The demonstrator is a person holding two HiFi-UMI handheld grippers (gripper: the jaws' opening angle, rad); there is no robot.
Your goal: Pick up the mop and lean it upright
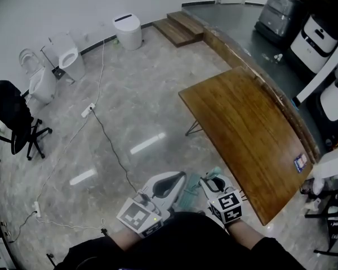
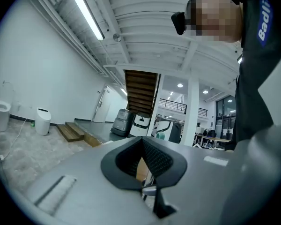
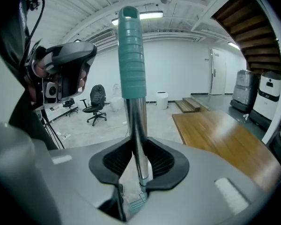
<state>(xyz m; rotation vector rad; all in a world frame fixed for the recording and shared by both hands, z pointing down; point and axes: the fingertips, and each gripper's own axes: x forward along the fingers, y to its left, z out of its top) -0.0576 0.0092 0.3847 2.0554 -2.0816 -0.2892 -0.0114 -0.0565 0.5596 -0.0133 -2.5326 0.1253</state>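
The mop has a chrome pole (image 3: 136, 125) topped by a ribbed teal grip (image 3: 132, 55), and it stands upright in the right gripper view. My right gripper (image 3: 138, 149) is shut on the pole, its dark pads pressing from both sides. A bit of the teal mop head (image 3: 133, 205) shows below the jaws. From the head view, teal mop parts (image 1: 190, 196) sit between my left gripper (image 1: 172, 181) and right gripper (image 1: 214, 181), close to my body. My left gripper (image 2: 143, 146) has its pads meeting at the tips, with nothing held.
A long wooden table (image 1: 253, 139) stands just right of the grippers. A black office chair (image 1: 14, 117), toilets (image 1: 67, 55) and a white bin (image 1: 128, 31) line the far left wall. A cable (image 1: 110, 145) crosses the floor. Wooden steps (image 1: 180, 27) and white machines (image 1: 321, 38) stand at the back right.
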